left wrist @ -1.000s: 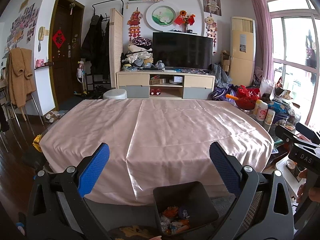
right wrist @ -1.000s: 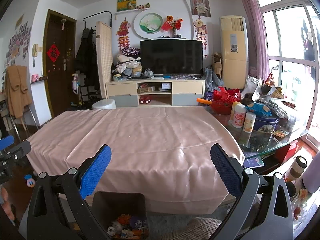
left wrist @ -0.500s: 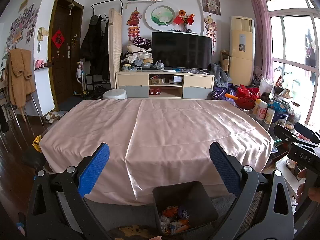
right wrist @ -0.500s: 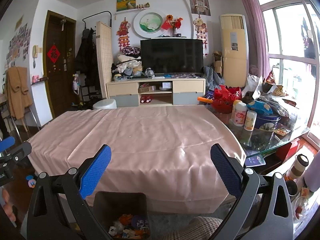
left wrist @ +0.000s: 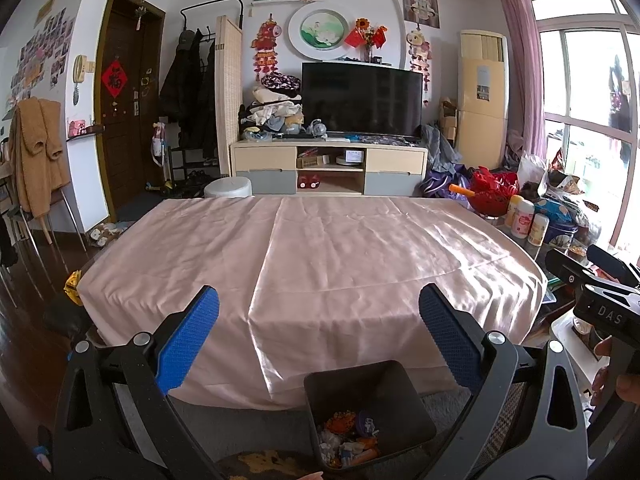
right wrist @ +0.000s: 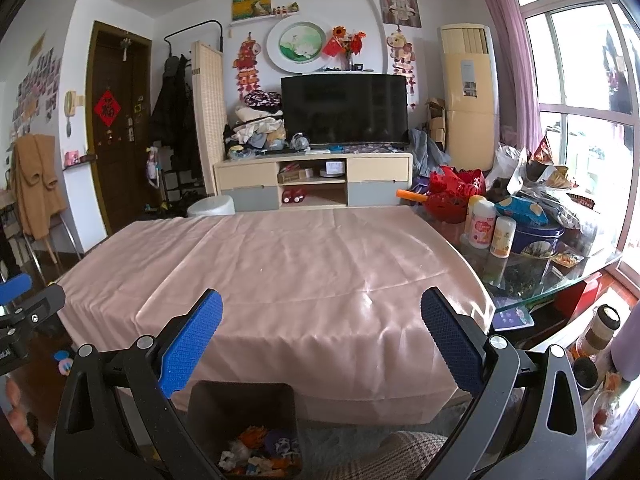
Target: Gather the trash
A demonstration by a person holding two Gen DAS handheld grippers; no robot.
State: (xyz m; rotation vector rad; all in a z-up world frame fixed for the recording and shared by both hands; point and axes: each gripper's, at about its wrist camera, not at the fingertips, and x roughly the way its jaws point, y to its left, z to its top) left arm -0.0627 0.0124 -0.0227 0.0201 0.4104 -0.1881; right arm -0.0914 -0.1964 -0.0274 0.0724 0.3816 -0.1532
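So both units idle right now. My left hand-held gripper (left wrist: 319, 312) is spread wide w/ nothing between its blue pads (left wrist: 188, 340); right hand-held gripper (right wrist: 322, 314) same, wide and empty. Both hang over the near edge of the counter, which is covered by a pink satin cloth (left wrist: 312, 248). I see no loose trash on the cloth from either cam.

Trash itself sits in the dark square bin (left wrist: 368, 412) on the floor, just beside the counter's near edge, below and between the grippers. Inside: a small heap of crumpled wrappers (left wrist: 352, 436), orange, white, purple bits, can't tell exact items. Bin looks only part filled.

My read: collecting from the cloth looks done or nearly so, as far as these views show. Right end of the counter is bare glass, crowded w/ bottles (right wrist: 482, 222), a blue tin (right wrist: 536, 236) and snack bags (right wrist: 548, 176); those look like kept goods, not trash, but I can't be sure.

Handling, if more turns up: wrappers are light, soft, crinkly and prob. slippery on satin. I'd pinch at a raised fold, not flat on the cloth, else the pads may snag fabric. Bin looks like rigid plastic, light; grab a wall at the rim if it needs moving.
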